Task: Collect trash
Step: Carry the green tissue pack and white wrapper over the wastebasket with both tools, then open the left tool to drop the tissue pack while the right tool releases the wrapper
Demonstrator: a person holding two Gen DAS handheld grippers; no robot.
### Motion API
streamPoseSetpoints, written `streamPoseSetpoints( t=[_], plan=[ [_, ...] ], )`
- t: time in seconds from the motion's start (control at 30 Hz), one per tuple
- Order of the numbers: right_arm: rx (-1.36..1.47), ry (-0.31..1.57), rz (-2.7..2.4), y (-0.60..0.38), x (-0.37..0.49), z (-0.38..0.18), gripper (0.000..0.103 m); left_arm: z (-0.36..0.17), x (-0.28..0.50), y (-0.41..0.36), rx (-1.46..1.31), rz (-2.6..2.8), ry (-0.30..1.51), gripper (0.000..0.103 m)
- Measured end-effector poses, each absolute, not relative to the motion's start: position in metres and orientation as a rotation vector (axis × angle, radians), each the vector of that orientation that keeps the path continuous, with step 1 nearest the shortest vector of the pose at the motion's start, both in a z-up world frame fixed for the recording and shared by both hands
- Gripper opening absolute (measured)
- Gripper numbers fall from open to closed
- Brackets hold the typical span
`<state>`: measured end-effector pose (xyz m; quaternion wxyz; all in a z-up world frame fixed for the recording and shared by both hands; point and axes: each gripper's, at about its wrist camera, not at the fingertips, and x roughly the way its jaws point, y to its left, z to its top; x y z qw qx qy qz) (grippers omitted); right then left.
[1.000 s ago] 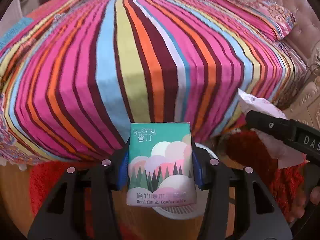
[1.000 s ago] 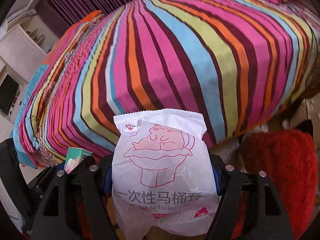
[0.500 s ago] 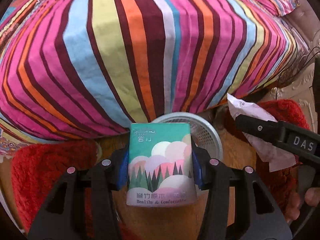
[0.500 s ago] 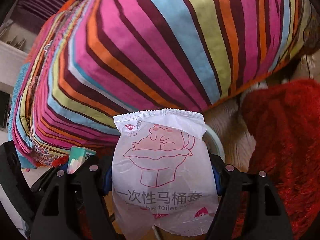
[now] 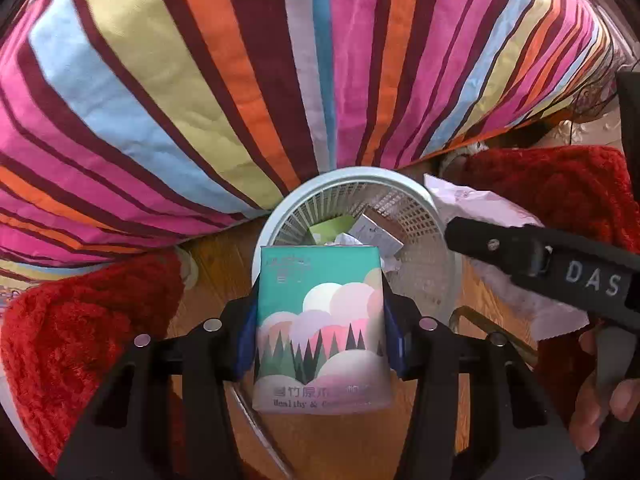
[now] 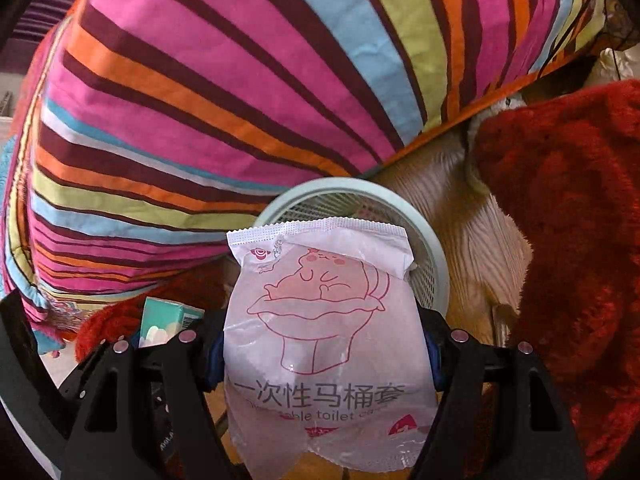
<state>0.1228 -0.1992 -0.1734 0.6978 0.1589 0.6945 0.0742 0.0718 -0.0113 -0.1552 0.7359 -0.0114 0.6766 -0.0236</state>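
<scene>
My left gripper (image 5: 320,336) is shut on a teal tissue pack (image 5: 320,320) printed with clouds and trees, held just over the near rim of a white mesh waste basket (image 5: 424,216). The basket holds a green card, a grey box and crumpled paper. My right gripper (image 6: 324,352) is shut on a white plastic toilet-seat-cover wrapper (image 6: 324,320) with a pink drawing, held above the same basket (image 6: 434,252). The wrapper (image 5: 480,204) and right gripper show at the right of the left wrist view. The tissue pack (image 6: 164,320) shows at lower left of the right wrist view.
A bed with a bright striped cover (image 5: 240,80) overhangs just behind the basket. Red shaggy rugs (image 5: 72,320) (image 6: 568,240) lie on the wooden floor (image 6: 480,240) on both sides. A hand (image 5: 600,400) holds the right gripper.
Both grippers have tilted down and come closer to the basket, which now shows its contents. The bed top has left the view. Both still hold their items.
</scene>
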Motion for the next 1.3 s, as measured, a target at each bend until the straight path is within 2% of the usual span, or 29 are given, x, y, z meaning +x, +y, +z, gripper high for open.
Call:
streamPoseSetpoints(
  t=[0.8,1.3],
  plan=[
    [0.298,1.772,0.015,-0.188,0.136,-0.252,0.068,-0.237,0.092,-0.015,-0.092,-0.078,1.698,0.050],
    [0.270,1.851,-0.025,-0.185,0.136,-0.279,0.068,-0.263,0.089,-0.017,-0.095,-0.097,1.788,0.050]
  ],
)
